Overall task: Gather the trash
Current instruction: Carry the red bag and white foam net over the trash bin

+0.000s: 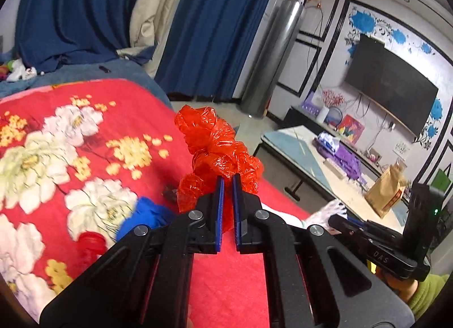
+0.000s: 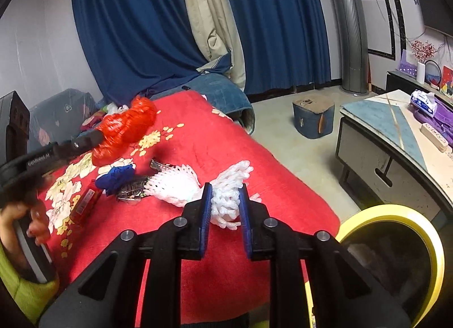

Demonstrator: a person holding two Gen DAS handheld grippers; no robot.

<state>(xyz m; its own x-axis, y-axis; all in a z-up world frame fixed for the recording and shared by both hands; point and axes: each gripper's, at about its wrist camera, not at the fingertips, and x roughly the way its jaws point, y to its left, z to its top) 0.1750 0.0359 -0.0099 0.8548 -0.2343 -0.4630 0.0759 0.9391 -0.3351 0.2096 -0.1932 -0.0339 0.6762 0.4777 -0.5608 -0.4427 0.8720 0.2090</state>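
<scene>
My left gripper (image 1: 228, 179) is shut on a crumpled red plastic bag (image 1: 218, 147), lifted above the red floral blanket (image 1: 85, 144); the right wrist view shows the same bag (image 2: 127, 127) at the left. My right gripper (image 2: 225, 189) is shut on a white foam fruit net (image 2: 230, 178), its pads pressing both sides. A second white foam net (image 2: 172, 186) lies on the blanket just beyond. Left of it lie a dark snack wrapper (image 2: 133, 188), a blue crumpled piece (image 2: 116, 176) and a red packet (image 2: 85, 206).
A dark bin with a yellow rim (image 2: 396, 214) stands at the lower right beside the blanket-covered surface. A low coffee table (image 2: 382, 118) with a tissue pack and purple cloth is to the right, a blue stool (image 2: 312, 118) on the floor beyond. Blue curtains hang behind.
</scene>
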